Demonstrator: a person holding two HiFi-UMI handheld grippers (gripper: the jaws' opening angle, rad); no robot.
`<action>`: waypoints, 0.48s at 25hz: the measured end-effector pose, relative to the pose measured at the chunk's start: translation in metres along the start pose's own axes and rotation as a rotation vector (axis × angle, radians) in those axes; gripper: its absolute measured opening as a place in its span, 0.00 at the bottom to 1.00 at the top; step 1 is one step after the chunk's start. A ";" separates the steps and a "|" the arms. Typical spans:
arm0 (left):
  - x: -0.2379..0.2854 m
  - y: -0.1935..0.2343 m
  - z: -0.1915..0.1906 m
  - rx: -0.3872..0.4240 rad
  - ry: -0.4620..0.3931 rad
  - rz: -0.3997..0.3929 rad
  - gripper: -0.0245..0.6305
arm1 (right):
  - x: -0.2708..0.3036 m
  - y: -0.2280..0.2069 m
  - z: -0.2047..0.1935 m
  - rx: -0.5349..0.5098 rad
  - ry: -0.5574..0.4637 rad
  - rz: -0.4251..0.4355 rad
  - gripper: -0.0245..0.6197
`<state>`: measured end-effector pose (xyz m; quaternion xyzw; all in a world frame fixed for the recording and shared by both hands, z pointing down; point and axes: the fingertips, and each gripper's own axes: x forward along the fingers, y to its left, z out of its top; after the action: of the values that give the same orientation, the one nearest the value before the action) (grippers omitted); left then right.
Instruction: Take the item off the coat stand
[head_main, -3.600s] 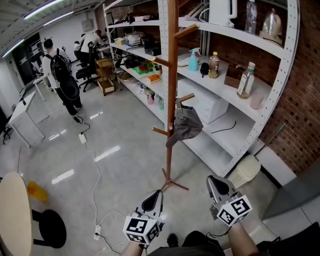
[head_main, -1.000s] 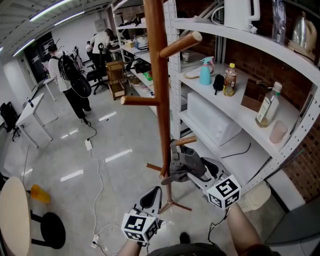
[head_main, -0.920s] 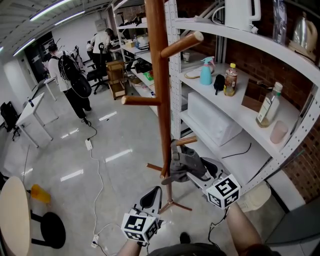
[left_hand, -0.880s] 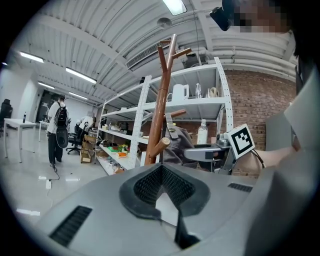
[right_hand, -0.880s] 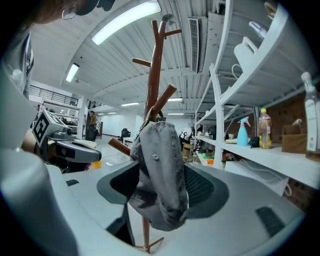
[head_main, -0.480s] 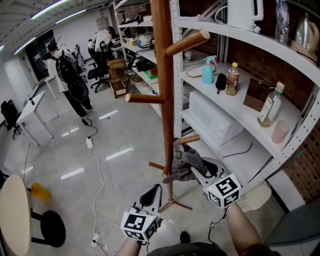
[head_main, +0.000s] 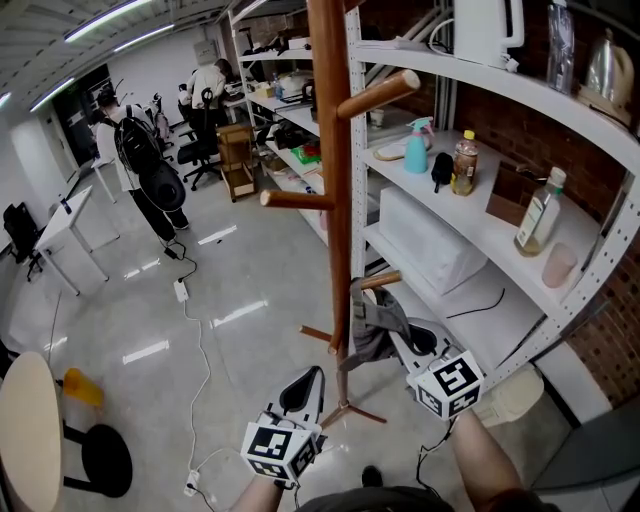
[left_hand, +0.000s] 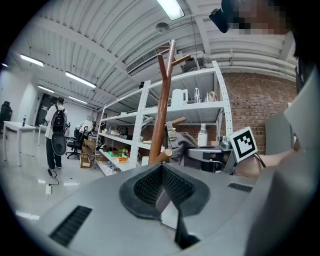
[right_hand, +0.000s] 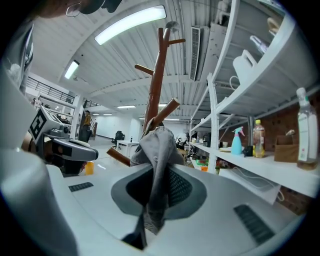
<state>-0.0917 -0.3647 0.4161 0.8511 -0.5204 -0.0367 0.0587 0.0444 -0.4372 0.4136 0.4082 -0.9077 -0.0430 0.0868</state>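
Right claw reaches forward from the near right, forearm low, up to the coat stand. Its jaws are closing, with a fold of the grey cap pinched between them. The cap hangs on the stand's low right peg, draping onto the claw. Left claw sits near and low, jaws together, nothing in them, well short of the stand. Glossy grey floor. White shelving rack on the right, against brick. A person with a backpack stands far left.
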 end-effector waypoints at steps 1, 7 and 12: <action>0.000 0.000 0.000 0.000 -0.001 0.000 0.05 | -0.001 0.000 0.002 -0.002 -0.003 -0.001 0.09; -0.003 0.000 0.005 0.002 -0.014 -0.007 0.05 | -0.008 0.002 0.019 -0.011 -0.036 -0.007 0.09; -0.004 -0.002 0.007 0.002 -0.022 -0.008 0.05 | -0.023 -0.009 0.046 -0.003 -0.108 -0.030 0.09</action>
<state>-0.0924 -0.3605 0.4086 0.8528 -0.5176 -0.0456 0.0521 0.0570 -0.4263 0.3638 0.4189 -0.9047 -0.0679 0.0376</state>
